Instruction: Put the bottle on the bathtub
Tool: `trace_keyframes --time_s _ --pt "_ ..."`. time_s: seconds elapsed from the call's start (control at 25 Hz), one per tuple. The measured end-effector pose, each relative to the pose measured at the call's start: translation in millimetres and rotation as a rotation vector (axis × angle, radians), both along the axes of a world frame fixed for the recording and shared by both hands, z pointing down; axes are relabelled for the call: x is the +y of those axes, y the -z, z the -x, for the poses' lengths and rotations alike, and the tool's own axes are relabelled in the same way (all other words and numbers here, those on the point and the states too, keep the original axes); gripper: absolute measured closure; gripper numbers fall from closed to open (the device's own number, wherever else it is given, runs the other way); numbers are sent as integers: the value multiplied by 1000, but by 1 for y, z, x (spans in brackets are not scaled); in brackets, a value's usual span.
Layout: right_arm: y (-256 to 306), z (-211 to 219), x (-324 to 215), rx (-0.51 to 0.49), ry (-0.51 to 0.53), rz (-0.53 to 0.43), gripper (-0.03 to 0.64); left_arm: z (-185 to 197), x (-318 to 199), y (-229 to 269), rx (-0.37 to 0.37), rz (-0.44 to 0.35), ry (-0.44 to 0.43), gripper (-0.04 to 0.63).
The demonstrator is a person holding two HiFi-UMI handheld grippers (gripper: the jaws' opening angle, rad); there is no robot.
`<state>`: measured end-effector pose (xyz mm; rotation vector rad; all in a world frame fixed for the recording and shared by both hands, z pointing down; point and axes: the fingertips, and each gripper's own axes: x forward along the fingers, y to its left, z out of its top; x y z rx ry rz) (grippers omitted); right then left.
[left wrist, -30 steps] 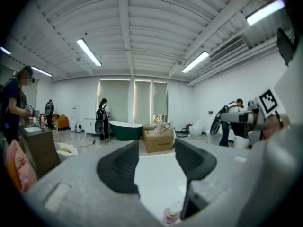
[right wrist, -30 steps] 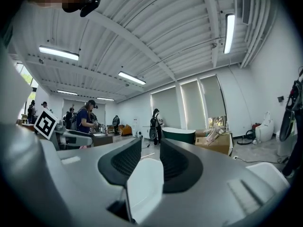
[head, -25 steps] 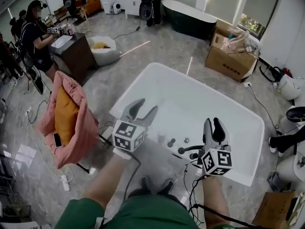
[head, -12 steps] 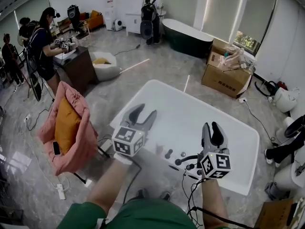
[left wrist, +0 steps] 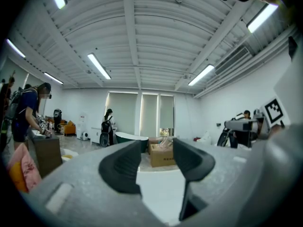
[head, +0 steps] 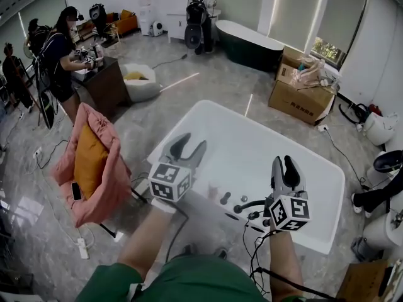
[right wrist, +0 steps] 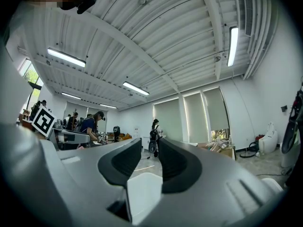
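A white bathtub fills the middle of the head view, with a dark faucet and knobs on its near rim. I make out no bottle in any view. My left gripper hovers over the tub's near left corner. Its jaws have just been closing and still stand apart, with nothing between them. My right gripper hangs above the near rim beside the faucet. A narrow gap shows between its pads, and nothing is in it. Both grippers point level across the room.
A pink chair with an orange cushion stands left of the tub. Behind it are a dark cabinet with people and a white beanbag. A dark green tub and cardboard boxes stand at the back. Cables trail near my legs.
The left gripper's jaws have drawn closer together. Both grippers have risen a little over the tub's near rim, and the head view has tilted up to show more of the room.
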<state>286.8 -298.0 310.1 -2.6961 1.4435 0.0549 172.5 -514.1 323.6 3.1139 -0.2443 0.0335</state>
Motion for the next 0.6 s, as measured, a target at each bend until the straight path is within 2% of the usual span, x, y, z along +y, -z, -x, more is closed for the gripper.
trace_keyframes --time_s 0.6 --pt "-10 -19 -9 -18 -14 9 509 -24 -4 -17 -28 12 -41 387"
